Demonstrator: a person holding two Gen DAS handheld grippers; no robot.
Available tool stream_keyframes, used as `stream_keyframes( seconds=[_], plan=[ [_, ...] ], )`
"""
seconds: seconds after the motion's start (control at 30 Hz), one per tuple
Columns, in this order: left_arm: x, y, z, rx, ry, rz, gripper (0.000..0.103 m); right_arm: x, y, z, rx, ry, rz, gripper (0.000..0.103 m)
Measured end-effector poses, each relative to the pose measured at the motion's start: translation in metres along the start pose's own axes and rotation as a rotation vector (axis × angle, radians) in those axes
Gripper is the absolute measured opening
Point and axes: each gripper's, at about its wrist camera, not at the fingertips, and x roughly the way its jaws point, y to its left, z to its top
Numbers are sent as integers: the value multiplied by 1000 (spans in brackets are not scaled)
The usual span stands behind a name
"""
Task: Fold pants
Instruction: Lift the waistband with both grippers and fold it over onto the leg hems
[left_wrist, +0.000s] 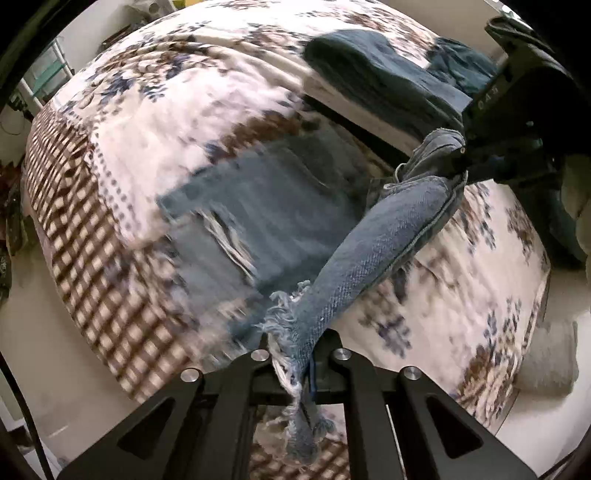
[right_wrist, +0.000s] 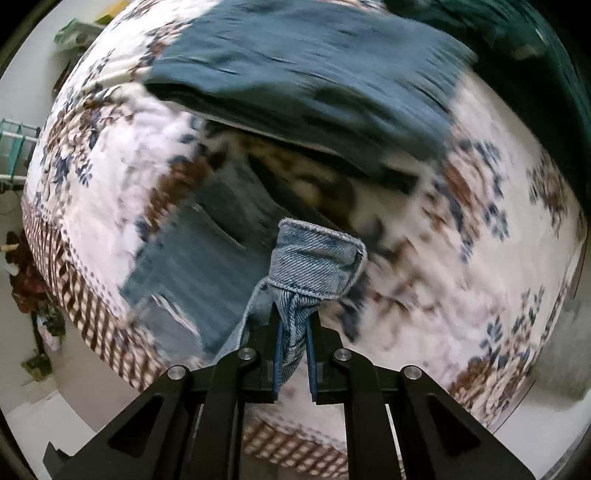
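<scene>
The light blue jeans (left_wrist: 266, 206) hang in the air between the two grippers, with their larger part trailing onto the bed (left_wrist: 155, 110) ahead of the fingers; they are held at two corners so the cloth can be carried over itself as a fold. The left gripper (left_wrist: 301, 363) pinches the frayed hem, threads spilling back past its fingers, while the right gripper (right_wrist: 295, 332) pinches a bunched, stitched edge of the same garment, its blue pads (right_wrist: 277, 354) pressed against the denim. A taut band of cloth runs from one grip to the other, which likely keeps the edge straight. Beyond the fingers, farther up the bed, lies a dark teal garment (right_wrist: 314, 74), apart from the jeans.
</scene>
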Motion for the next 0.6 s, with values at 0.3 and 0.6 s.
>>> stream_keyframes(
  seconds=[0.3, 0.6],
  plan=[
    [76, 88, 82, 12, 85, 16, 3, 66, 110, 88, -33, 59, -156, 11],
    [149, 125, 125, 37, 192, 9, 12, 141, 146, 144, -32, 141, -262, 31]
  ],
)
